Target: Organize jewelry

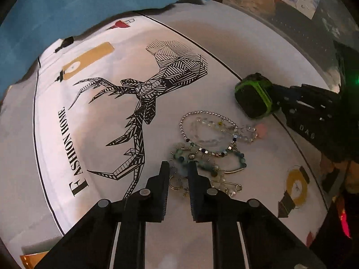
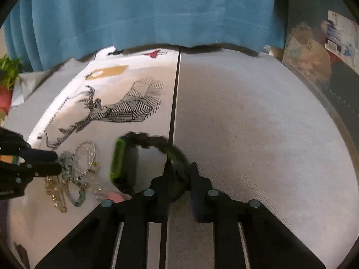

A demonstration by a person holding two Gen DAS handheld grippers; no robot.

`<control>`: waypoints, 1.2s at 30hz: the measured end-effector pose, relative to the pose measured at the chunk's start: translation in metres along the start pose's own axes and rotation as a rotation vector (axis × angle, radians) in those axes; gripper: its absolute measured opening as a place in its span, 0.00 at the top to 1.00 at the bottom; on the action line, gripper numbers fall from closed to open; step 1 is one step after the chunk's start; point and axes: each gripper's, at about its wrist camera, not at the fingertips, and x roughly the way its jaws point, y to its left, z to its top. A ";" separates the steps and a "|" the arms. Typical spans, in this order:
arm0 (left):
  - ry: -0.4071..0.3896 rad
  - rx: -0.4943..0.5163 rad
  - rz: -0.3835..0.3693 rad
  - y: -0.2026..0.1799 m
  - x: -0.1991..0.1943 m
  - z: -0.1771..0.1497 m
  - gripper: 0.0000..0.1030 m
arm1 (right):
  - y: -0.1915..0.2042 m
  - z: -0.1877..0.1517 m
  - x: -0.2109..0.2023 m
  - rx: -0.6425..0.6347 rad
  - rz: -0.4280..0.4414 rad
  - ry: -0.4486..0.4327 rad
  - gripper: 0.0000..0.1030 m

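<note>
Two black two-finger grippers work over a white printed cloth (image 1: 94, 121) with a geometric black stag and the words "FASHION HOME". Nearest in the left wrist view, the left gripper (image 1: 178, 168) points steeply down with its jaws drawn narrow, its tips set into the near edge of a tangled pile of beaded jewelry (image 1: 208, 148); the pads appear to pinch a pale green and teal beaded bracelet (image 1: 190, 157), though the contact itself is partly hidden. Around the tips lie thin gold hoops and a gold pin (image 1: 226, 185), touching the pile. Just beyond them a loop of small silver beads (image 1: 202, 114) and a strand of clear crystal beads (image 1: 224, 132) overlap, with a small pink piece (image 1: 261, 130) at the pile's right edge. Farther right, well apart from the left gripper, the right gripper (image 2: 179, 174) is closed on the dark strap of a black wristwatch with a bright green case (image 2: 117, 163), which stands on edge just beside the cloth's dark border line (image 2: 176, 98). In the right wrist view the watch lies between the jewelry pile and a plain grey mat (image 2: 258, 123). At the back hangs a blue curtain (image 2: 145, 11).
</note>
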 end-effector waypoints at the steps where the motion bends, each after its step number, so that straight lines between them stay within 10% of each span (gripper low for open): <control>1: -0.005 -0.015 -0.014 0.003 -0.004 -0.001 0.96 | 0.000 0.000 -0.002 0.000 0.011 0.001 0.88; 20: -0.242 -0.177 -0.020 0.008 -0.141 -0.054 0.96 | 0.015 -0.020 -0.126 -0.023 -0.012 -0.089 0.89; 36: -0.321 -0.272 -0.029 -0.006 -0.246 -0.170 0.96 | 0.083 -0.085 -0.226 -0.056 0.062 -0.098 0.89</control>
